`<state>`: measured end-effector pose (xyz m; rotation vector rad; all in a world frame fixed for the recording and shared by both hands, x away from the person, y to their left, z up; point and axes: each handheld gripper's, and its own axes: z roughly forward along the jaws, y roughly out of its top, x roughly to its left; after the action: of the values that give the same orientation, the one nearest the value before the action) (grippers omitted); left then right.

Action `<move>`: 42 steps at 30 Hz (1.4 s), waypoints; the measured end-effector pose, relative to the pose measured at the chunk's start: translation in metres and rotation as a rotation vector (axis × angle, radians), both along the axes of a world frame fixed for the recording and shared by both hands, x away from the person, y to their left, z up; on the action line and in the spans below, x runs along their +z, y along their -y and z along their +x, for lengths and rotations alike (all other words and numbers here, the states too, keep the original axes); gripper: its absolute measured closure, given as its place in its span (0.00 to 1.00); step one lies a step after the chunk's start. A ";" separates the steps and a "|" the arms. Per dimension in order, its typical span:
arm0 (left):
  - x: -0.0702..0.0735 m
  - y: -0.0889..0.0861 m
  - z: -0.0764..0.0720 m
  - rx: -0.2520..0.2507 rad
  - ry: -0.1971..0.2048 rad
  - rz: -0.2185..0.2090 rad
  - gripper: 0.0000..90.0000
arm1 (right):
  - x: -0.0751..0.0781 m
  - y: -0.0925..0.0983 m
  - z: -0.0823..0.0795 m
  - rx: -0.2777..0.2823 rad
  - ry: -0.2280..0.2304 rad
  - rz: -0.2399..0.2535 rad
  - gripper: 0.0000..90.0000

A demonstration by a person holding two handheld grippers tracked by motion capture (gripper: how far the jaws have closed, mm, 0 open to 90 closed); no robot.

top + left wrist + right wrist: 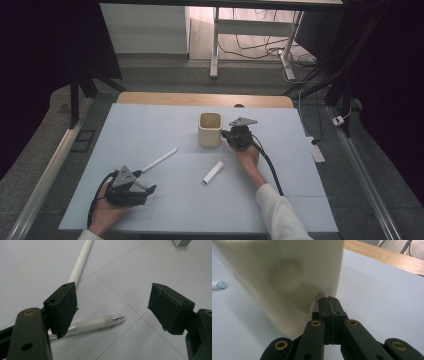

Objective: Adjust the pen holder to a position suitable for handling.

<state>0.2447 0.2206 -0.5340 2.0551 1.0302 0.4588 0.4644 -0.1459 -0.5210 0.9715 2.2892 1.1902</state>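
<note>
Lying just ahead of the wide-open left gripper (110,312) near the worktop's near-left corner, the pen (96,323) runs crosswise between its jaws, while the closed right gripper (329,306) touches the cup (287,277).

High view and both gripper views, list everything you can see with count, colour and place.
cup: one, cream, far middle of the mat, touching the right gripper
pen: one, frosted clear with metal tip, lying between the left gripper's jaws
long tube: one, white, beyond the left gripper
short tube: one, white, mid mat
mat: one, pale blue-grey, covering the table
table edge: one, wooden, far side
left gripper: one, black, near left, jaws open
right gripper: one, black, jaws shut against the cup's base
hands: two, holding the grippers
</note>
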 end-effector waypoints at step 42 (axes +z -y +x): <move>0.002 -0.003 0.000 -0.004 0.008 -0.011 0.26 | 0.015 0.077 -0.071 0.064 -0.003 0.009 0.73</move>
<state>0.2444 0.2235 -0.5325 2.0440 1.0218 0.4585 0.3936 -0.2225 -0.5065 0.9106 2.3355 1.2260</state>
